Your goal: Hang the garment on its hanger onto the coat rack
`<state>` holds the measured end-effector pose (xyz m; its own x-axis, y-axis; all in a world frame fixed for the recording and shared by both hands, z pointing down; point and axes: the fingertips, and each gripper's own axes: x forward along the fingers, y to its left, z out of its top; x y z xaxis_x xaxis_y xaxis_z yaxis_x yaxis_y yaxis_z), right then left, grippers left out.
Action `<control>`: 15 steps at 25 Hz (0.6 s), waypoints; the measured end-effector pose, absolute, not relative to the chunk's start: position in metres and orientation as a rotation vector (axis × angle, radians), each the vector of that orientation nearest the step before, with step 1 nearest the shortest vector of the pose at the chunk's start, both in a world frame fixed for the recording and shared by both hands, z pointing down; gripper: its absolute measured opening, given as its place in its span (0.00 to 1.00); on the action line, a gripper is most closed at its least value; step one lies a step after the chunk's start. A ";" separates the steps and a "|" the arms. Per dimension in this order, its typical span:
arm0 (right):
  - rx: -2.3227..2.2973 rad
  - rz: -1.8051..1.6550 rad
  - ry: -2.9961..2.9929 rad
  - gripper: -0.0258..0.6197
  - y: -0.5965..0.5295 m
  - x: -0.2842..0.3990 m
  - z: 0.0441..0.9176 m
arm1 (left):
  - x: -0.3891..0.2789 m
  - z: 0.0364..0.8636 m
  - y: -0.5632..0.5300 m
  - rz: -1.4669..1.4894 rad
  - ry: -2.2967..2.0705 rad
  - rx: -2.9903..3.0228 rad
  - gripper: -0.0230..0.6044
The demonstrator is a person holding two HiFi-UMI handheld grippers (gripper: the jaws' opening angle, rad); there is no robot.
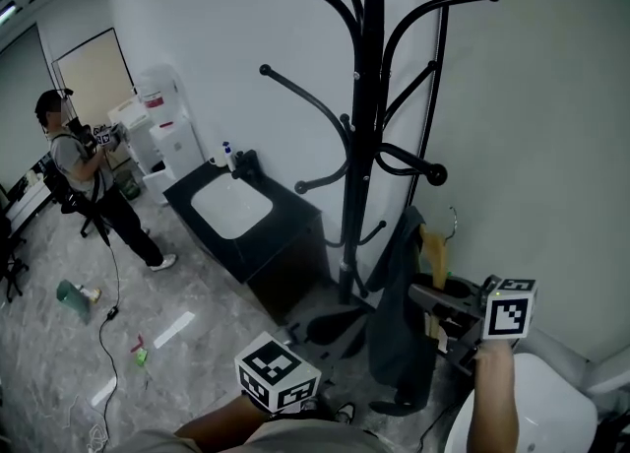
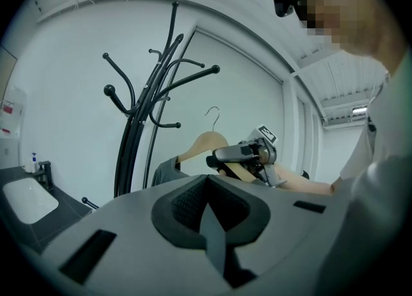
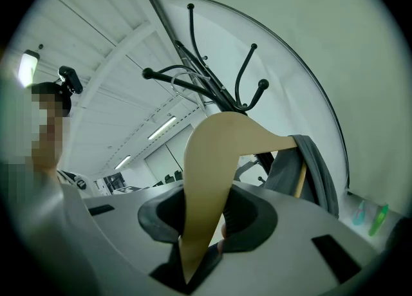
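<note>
Currently clamping the wooden hanger (image 3: 215,159) in the right gripper (image 3: 206,221), with jaws held partly apart by the flat wood of one arm and pressing on both its faces. Carrying the dark grey garment (image 3: 312,166) draped over the hanger's far arm, hanging down beside the lower pole of the black coat rack (image 1: 369,97), not on any peg. Holding hanger low and just right of the pole in head view, with its metal hook (image 2: 214,113) pointing up and free of the pegs. Holding nothing in the left gripper (image 2: 209,208), with jaws closed together, aimed toward the rack and the right gripper. Showing only the left marker cube at the bottom of head view. Also noting a black counter (image 1: 290,207) with a white basin (image 1: 231,207) left of the rack, and a person (image 1: 84,170) standing well back on the grey floor (image 1: 59,372).
</note>
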<state>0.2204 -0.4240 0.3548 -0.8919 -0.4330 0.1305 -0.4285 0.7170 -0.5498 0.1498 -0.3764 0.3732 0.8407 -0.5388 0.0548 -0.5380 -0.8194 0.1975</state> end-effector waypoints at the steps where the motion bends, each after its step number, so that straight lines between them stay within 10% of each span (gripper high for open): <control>1: -0.738 -0.924 2.913 0.23 -0.437 0.222 0.355 | 0.149 0.374 -0.383 -0.008 -0.837 2.812 0.05; 15: -0.809 -0.952 2.967 0.23 -0.550 0.209 0.377 | 0.133 0.372 -0.435 -0.024 -0.842 2.796 0.05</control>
